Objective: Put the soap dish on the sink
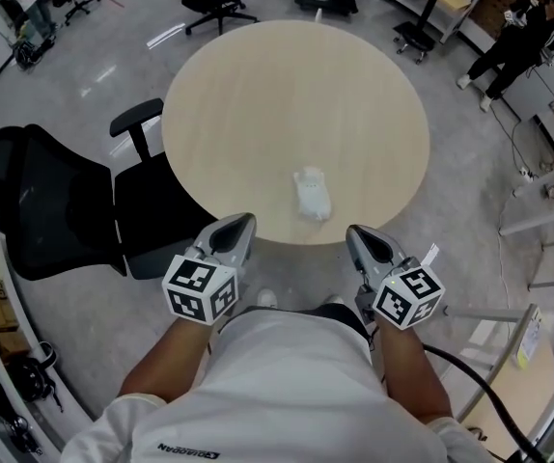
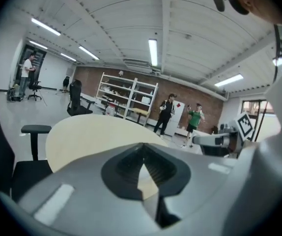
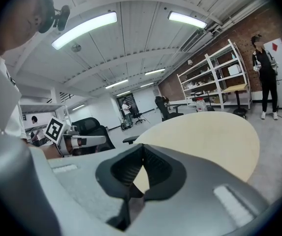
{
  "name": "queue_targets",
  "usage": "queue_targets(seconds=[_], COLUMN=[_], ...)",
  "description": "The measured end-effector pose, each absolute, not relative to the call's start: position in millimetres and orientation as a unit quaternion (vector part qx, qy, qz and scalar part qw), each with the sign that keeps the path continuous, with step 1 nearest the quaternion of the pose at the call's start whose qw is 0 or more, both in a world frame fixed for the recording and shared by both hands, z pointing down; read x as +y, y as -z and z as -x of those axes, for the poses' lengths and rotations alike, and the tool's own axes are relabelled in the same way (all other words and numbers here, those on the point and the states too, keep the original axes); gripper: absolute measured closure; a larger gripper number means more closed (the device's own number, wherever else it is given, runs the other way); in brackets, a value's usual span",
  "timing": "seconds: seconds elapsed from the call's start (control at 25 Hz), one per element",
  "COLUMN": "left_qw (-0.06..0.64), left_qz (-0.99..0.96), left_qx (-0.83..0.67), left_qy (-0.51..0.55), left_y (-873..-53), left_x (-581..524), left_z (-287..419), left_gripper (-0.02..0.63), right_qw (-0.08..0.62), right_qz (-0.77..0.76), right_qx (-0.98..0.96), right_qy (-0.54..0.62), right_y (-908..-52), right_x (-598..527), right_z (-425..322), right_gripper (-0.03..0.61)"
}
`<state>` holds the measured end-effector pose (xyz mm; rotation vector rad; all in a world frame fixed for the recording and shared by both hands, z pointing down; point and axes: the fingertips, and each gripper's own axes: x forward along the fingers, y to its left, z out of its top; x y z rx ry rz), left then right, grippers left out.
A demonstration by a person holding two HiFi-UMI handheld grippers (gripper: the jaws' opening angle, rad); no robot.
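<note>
A pale round table [image 1: 258, 95] fills the middle of a grey-floored workshop, seen from above the person [image 1: 287, 384] in a white shirt who stands at its near edge. A black office chair [image 1: 55, 201] is drawn up at the table's left side, one armrest close against the rim. Open metal shelving [image 2: 126, 97] lines a brick back wall, where two onlookers [image 2: 168, 113] stand well away from the table.

The person holds both tongs level with the table's near edge, just short of it, one at each side of the body and apart from each other. The left gripper [image 1: 241, 222] has its jaws pressed together at the tips, and its own view shows only bare tabletop through the gap behind them: it grips nothing. The right gripper [image 1: 354, 231] is likewise closed tip to tip and empty. Each carries its cube of square markers at the rear, nearest the person.

The soap dish [image 1: 312, 193], small and white, lies on the tabletop near the near edge, ahead of the two grippers and between their lines, nearer the right one. Neither gripper touches it.
</note>
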<state>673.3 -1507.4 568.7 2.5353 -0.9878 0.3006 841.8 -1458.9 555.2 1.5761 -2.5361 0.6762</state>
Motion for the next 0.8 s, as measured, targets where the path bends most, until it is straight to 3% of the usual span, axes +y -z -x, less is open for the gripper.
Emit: queue_targets(seconds=[0.2,0.8], left_qw=[0.180,0.203], left_qz=[-0.905,-0.880], left_qx=[-0.369,-0.417], left_qy=[-0.110,-0.101], left_y=[-560.0,-557.3], left_x=[-1497.0,-1458.8], left_z=[-676.2,-699.4], left_gripper=[0.609,0.607], right_qw=[0.050,0.057], right_qz=[-0.502,-0.462], right_qx=[-0.836,-0.859], right_qy=[-0.214,-0.213], right_y=[-548.9,-555.8], right_x=[-1453.5,-1427.3], right_z=[-853.6,-887.1], right_gripper=[0.577,0.577])
